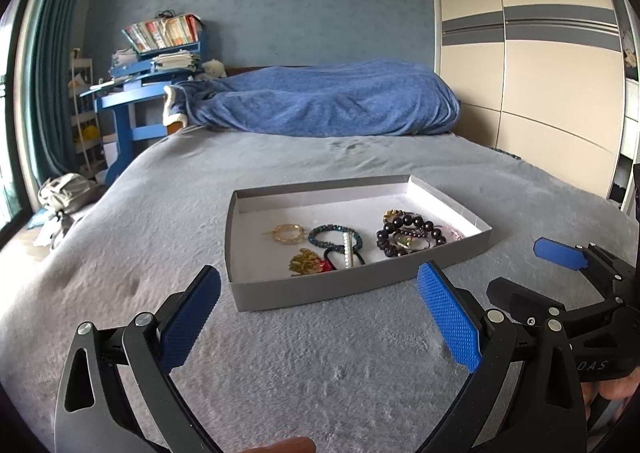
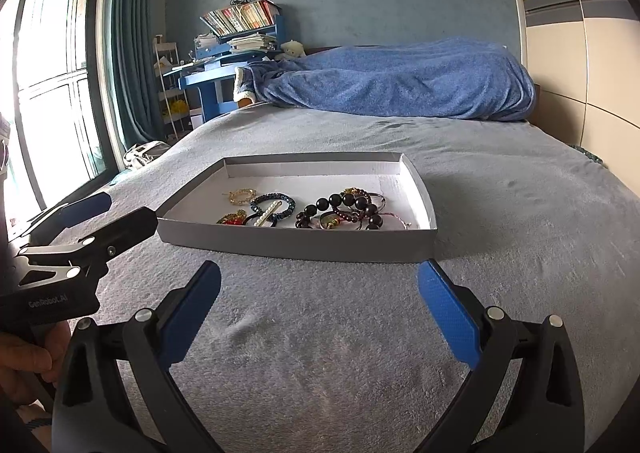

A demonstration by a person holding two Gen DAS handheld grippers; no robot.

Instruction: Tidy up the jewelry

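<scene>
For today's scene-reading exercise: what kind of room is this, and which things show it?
Most likely a bedroom: a bed with a rumpled blue blanket, a sliding-door wardrobe, and a blue study desk.

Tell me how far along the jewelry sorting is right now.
All the pieces lie loose in the shallow grey cardboard tray on the grey bed cover: the gold ring-shaped clip, the dark blue beaded bracelet and the tangle of dark round-bead bracelets. In hand: nothing; left gripper and right gripper are open, short of the tray. Any sorting is left.
</scene>
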